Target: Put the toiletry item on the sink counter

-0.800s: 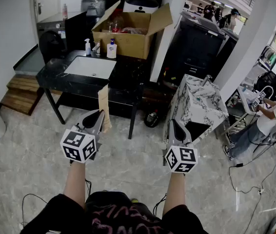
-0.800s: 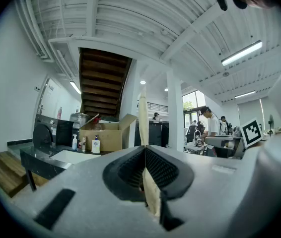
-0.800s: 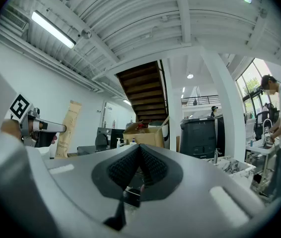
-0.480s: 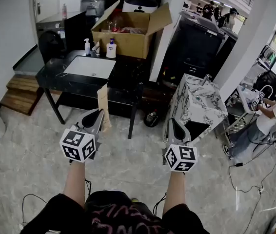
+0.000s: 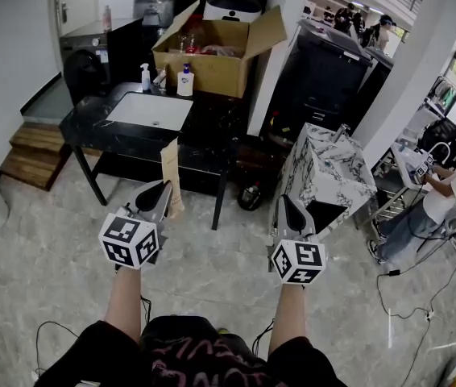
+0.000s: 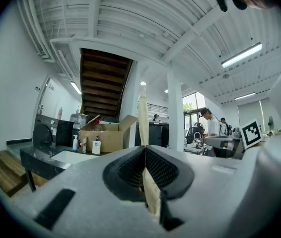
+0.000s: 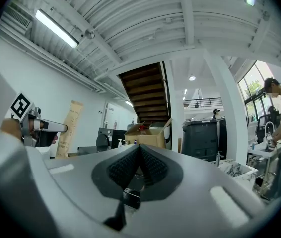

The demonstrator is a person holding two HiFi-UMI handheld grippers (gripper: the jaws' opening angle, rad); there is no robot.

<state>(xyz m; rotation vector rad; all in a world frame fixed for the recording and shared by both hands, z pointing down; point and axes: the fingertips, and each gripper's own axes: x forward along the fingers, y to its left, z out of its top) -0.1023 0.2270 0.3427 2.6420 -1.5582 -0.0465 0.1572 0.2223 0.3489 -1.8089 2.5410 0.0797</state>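
**Little Moves as Packet Waits Short of Sink Counter**

Almost nothing has shifted since the earlier frame: both grippers hang in the same spots over the pale stone floor, and the room ahead sits as it did. The left gripper [image 5: 162, 189] is clamped on the lower end of a flat tan packet [image 5: 168, 168], the toiletry item, which stands upright with its long axis rising well above the jaw tips. The left gripper view shows the packet as a thin edge-on strip running up from between the closed pads. The right gripper view, looking across, shows its broad face. The right gripper [image 5: 286, 203] is clenched on nothing, its pads pressed together with only air beyond them.

Ahead and slightly to the left stands the black sink counter [image 5: 88, 127], well apart from the person, with a white basin [image 5: 149, 111] sunk into it. Two pump bottles [image 5: 184, 81] stand along its back edge beside an open cardboard box [image 5: 216, 55]. A marble-topped vanity [image 5: 329, 172] sits off to the right.

The holding arm is also the one on the counter's side, so the delivery looks to call for a walk forward, then a reach from the left. The bare dark top right of the basin seems the likeliest landing place, and the tall, thin packet will probably need to be laid flat, not stood on end.
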